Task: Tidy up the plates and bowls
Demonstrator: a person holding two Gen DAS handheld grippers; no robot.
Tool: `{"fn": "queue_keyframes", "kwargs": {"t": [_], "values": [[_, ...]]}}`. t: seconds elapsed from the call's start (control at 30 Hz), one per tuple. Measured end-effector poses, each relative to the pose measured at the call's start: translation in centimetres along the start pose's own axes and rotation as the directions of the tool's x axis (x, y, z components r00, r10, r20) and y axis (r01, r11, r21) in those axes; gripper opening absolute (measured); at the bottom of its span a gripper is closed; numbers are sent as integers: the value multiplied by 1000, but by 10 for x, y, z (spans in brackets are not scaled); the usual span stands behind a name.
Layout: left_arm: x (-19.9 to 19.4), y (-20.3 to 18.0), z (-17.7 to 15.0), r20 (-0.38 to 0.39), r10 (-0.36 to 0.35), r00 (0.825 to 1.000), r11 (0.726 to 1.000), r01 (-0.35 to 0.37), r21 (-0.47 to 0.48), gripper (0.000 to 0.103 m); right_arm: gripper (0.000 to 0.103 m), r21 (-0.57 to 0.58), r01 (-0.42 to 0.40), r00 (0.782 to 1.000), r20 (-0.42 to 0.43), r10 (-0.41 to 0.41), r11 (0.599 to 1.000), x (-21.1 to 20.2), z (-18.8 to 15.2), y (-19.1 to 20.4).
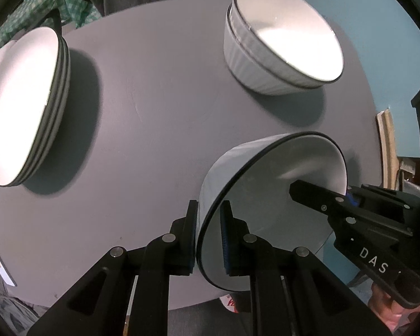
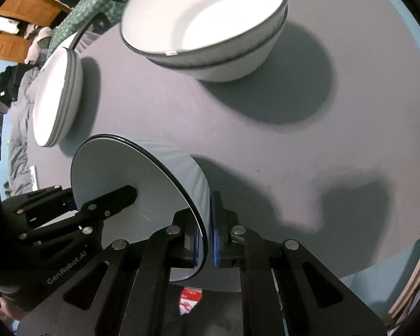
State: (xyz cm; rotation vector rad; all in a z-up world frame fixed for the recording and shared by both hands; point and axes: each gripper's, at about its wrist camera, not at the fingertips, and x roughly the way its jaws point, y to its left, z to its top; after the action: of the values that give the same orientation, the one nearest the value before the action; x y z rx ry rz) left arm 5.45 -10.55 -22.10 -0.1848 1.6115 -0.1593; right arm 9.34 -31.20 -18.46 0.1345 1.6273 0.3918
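A white bowl (image 1: 280, 210) with a dark rim hangs tilted just above the near part of the round grey table (image 1: 159, 98). My left gripper (image 1: 209, 208) is shut on its near rim, one finger inside and one outside. My right gripper (image 2: 205, 212) is shut on the opposite rim of the same bowl (image 2: 120, 168). Each wrist view shows the other gripper clamped across the bowl: the right gripper (image 1: 320, 189) and the left gripper (image 2: 95, 191). A stack of two bowls (image 1: 282, 42) (image 2: 204, 19) stands at the far side. A stack of plates (image 1: 22, 106) (image 2: 56, 95) sits on the left.
The table (image 2: 294, 154) has bare grey surface between the plate stack and the bowl stack. Beyond its far edge lie green checked cloth (image 1: 70, 2), clothes and wooden furniture (image 2: 22, 8). A person's lap shows below the near edge.
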Motion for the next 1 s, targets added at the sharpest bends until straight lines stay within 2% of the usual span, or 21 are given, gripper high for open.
{"fn": "queue_keyframes", "kwargs": {"t": [0.4, 0.8, 1.0], "values": [[-38, -12, 4, 78, -12, 997, 999, 8, 53, 13, 8, -12, 3, 997, 71, -2, 1000, -33, 13, 20], [-57, -31, 50, 153, 5, 988, 997, -16, 75, 13, 8, -45, 36, 991, 131, -30, 998, -49, 53, 29], [-50, -36, 75, 158, 28, 987, 996, -40, 74, 13, 8, -53, 52, 990, 133, -45, 997, -54, 71, 15]]}}
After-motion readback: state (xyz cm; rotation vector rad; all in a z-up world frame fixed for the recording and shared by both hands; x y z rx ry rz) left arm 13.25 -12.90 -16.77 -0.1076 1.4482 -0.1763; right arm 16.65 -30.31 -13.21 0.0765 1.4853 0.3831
